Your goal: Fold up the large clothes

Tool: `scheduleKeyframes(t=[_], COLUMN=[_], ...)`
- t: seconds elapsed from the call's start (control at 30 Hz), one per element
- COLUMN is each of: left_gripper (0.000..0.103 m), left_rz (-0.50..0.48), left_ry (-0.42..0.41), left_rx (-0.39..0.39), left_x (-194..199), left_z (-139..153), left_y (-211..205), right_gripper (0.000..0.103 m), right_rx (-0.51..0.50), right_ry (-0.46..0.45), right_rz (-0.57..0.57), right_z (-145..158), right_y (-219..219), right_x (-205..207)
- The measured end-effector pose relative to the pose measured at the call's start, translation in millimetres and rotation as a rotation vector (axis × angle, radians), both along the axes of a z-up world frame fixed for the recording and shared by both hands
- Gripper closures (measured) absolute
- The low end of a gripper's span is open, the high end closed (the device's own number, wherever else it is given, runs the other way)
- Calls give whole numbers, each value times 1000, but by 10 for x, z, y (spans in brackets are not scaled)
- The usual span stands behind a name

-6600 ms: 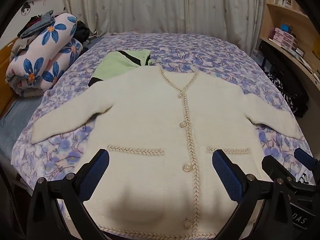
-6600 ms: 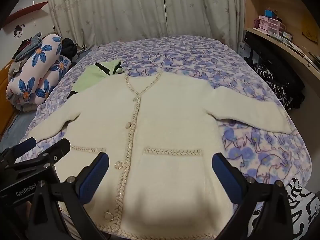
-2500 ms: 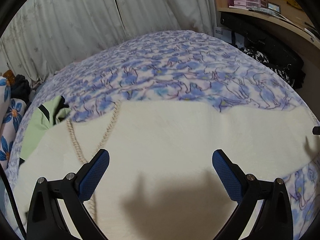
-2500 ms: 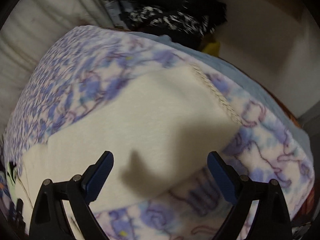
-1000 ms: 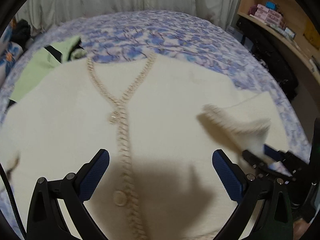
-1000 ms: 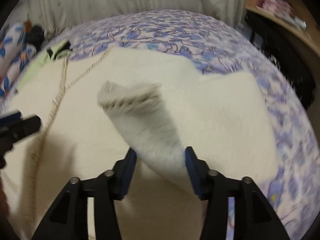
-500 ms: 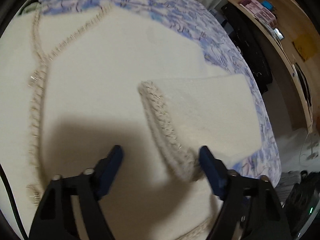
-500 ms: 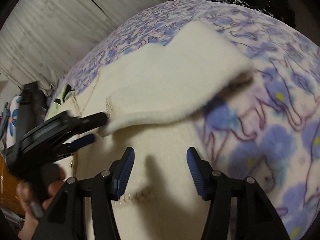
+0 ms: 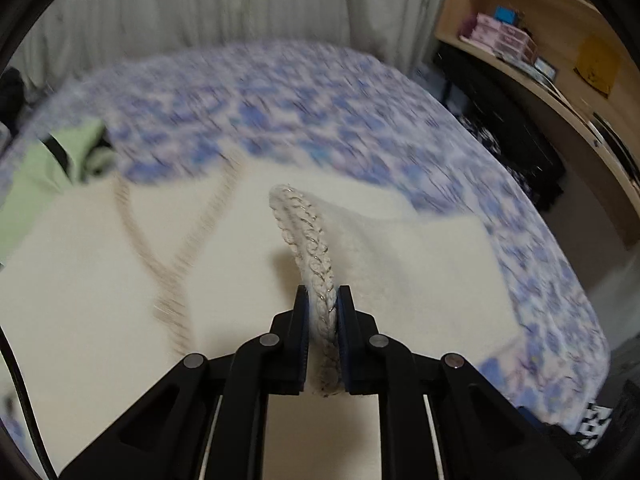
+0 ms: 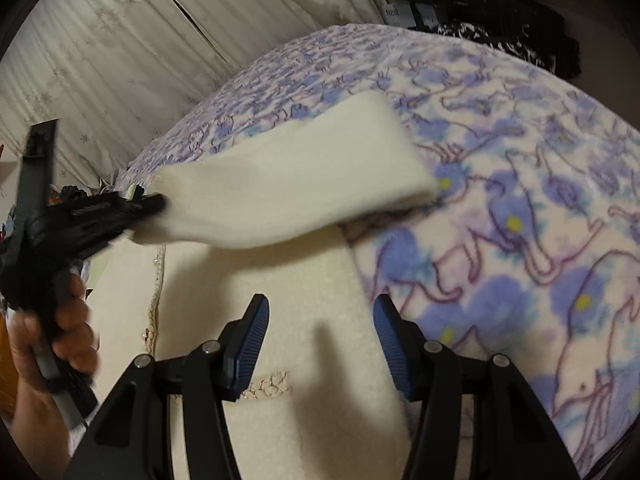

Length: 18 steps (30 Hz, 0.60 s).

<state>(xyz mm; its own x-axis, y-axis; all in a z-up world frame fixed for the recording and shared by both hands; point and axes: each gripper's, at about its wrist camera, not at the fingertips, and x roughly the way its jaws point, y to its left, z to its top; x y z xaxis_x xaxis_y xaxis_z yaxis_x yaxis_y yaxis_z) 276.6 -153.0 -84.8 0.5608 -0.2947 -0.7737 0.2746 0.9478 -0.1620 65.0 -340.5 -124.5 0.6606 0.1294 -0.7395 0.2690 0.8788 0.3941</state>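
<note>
A cream knit cardigan (image 9: 100, 280) with braided trim lies face up on the bed. My left gripper (image 9: 323, 300) is shut on the braided cuff (image 9: 308, 232) of its right sleeve and holds it lifted over the cardigan's chest. In the right wrist view the lifted sleeve (image 10: 288, 184) stretches from the left gripper (image 10: 154, 206) back to the cardigan's side. My right gripper (image 10: 320, 320) is open and empty, just above the cardigan's right side (image 10: 288, 340) near a pocket trim (image 10: 268, 390).
The bed has a blue and purple floral blanket (image 10: 520, 240). A light green garment (image 9: 44, 168) lies at the cardigan's far left shoulder. Curtains (image 10: 120, 60) hang behind the bed. A wooden shelf unit (image 9: 560, 40) and dark items stand along the right side.
My left gripper has closed on the sleeve cuff and lifted it off the cardigan. My right gripper, which let go of the sleeve earlier, stays open near the cardigan's side.
</note>
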Motion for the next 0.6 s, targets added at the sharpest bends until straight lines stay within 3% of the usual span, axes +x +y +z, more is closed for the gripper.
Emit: scheduleKeyframes(t=[0.13,0.27,0.37,0.47,0.6], left_gripper=[93,93,91,76,51], left_rz=[88,177,186,204,205], left_ry=[2,49,141,203,229], left_rx=[65,128,65,-5,-82], left_x=[143,278,331,369,423], left_z=[-58,-374,-656,-781,-811], left_y=[407,847,1117,1275,1353], right_gripper=[48,48,48,48,33], right_rx=[-17,-66,-91,-107,-71], right_ry=[20,50,66,55,10], right_rz=[3,17,38,56,62], right_z=[-25,-56,-44,61,260], right_y=[36,101,138,137,26], right_x=[59,166,262,401,670])
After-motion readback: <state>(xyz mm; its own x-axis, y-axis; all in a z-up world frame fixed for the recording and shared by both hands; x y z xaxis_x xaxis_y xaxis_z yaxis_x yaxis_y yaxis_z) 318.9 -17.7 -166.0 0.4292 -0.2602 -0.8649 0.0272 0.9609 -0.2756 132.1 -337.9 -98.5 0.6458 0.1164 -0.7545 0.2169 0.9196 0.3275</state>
